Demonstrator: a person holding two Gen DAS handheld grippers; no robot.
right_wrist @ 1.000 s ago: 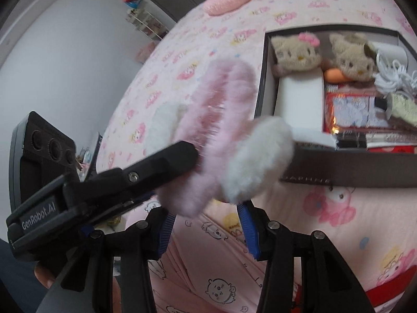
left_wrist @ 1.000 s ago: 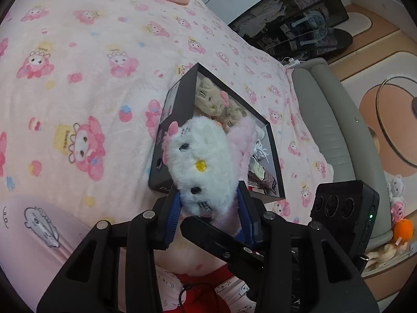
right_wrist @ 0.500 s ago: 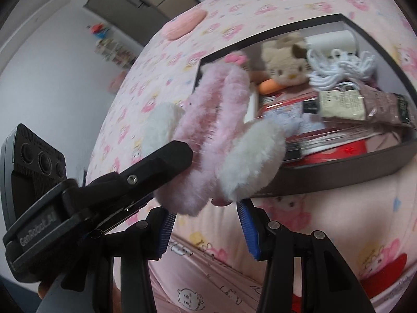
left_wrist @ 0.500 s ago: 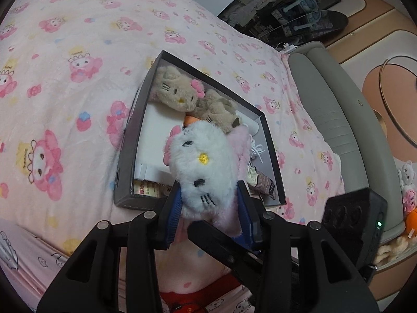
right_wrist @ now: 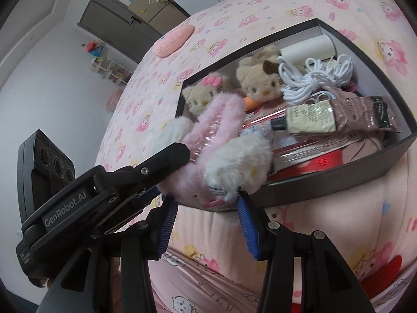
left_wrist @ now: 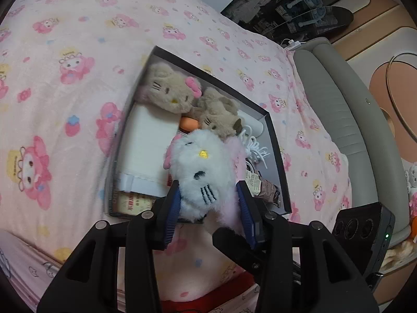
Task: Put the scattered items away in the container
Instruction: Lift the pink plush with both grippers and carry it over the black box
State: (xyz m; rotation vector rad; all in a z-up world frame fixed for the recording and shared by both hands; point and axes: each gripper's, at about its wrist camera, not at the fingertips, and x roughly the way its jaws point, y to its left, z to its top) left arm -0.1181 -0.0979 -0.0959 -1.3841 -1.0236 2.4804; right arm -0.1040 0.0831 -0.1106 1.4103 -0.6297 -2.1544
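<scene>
Two grippers carry one plush cat headband (left_wrist: 200,172) together. The left gripper (left_wrist: 208,187) grasps it, blue pads against the white cat face on one side and the pink fur on the other; its jaws have just been opening slightly, with the plush between them. At the right gripper (right_wrist: 206,198) the fur meets both pad tips, but whether they clamp it cannot be told. In the right wrist view the band's long axis arches forward and away from the fingertips. Directly ahead of and below both grippers lies the dark box (left_wrist: 278,161), so the headband hangs over its near edge; the coming move is judged a short lowering forward. Neither hand is clearly nearer. Beyond the headband the box holds two beige cat plushes (right_wrist: 258,83), a white cord (right_wrist: 312,75) and a tube (right_wrist: 336,114) whose print is too small to read. Legible writing: "GenRobot.AI" on the left gripper's body.
</scene>
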